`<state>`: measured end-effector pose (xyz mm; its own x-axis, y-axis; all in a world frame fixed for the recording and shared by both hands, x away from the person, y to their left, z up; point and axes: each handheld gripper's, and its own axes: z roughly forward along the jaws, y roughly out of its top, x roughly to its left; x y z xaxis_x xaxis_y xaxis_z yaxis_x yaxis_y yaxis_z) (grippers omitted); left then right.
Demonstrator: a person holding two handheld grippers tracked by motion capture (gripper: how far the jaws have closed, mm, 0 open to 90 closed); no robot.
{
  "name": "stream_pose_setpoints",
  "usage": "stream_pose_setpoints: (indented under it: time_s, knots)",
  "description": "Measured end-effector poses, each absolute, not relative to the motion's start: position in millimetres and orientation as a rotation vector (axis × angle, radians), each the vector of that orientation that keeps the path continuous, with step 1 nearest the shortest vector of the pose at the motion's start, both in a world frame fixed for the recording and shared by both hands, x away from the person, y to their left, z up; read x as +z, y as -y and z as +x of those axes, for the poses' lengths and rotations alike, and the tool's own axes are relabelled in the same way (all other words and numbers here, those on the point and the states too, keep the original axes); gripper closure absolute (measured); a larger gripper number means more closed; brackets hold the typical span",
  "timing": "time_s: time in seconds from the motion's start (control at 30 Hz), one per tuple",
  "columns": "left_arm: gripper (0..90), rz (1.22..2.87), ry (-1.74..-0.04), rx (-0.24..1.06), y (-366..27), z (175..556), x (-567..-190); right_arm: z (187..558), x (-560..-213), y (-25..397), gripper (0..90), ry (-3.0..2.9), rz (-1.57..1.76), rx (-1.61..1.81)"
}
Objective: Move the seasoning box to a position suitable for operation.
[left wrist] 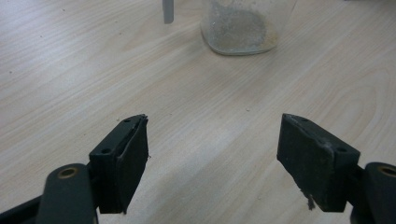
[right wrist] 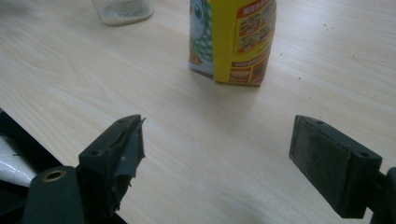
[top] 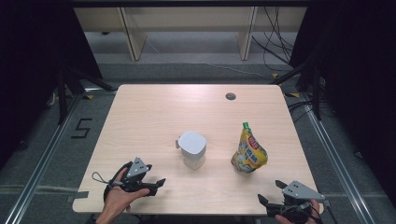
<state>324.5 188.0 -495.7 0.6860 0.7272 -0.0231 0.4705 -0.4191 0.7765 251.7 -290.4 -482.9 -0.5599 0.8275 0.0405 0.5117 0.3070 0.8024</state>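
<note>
Tabletop [top: 154, 112]: light wood, with a round grommet hole [top: 230, 96] near the far edge.

Jar [top: 192, 149]: clear, white lid, upright at the centre; granular contents lie in its base, seen in the left gripper view [left wrist: 239, 28].

Pouch [top: 248, 151]: yellow, printed, green top, upright, right of the jar and apart from it; the right gripper view [right wrist: 233, 39] shows it ahead of the jaws.

Left hand-held gripper [top: 152, 183]: at the near left edge, held in a hand [top: 121, 196], jaws wide apart, nothing between them, pointing toward the jar.

Right hand-held gripper [top: 272, 192]: at the near right corner, jaws wide apart, nothing between them.
</note>
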Motion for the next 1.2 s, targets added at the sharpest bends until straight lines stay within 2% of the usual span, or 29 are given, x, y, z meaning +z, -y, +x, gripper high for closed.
stream_pose_setpoints:
  time_s: [0.2,0.37,0.47,0.7,0.8,0.97,1.2]
  knots:
    - [24.2,2.088,-0.933,0.443,-187,332,-494,251,-483,290,18.9,-2.196,1.208,1.134]
    - [27.8,2.07,-0.899,0.478,-185,345,-487,251,-484,290,18.9,-2.178,1.229,1.134]
    - [36.8,2.03,-0.896,0.484,-181,357,-484,252,-485,290,19.0,-2.171,1.22,1.121]
    - [46.1,2.031,-0.835,0.515,-164,383,-487,252,-484,292,19.4,-2.177,1.213,1.143]
    - [52.4,1.982,-0.844,0.493,-160,395,-490,252,-484,293,19.4,-2.177,1.209,1.14]
    - [58.1,1.963,-0.838,0.458,-158,412,-498,251,-484,291,19.7,-2.175,1.236,1.135]
    - [64.5,1.986,-0.777,0.474,-149,422,-497,253,-486,293,19.7,-2.183,1.213,1.134]
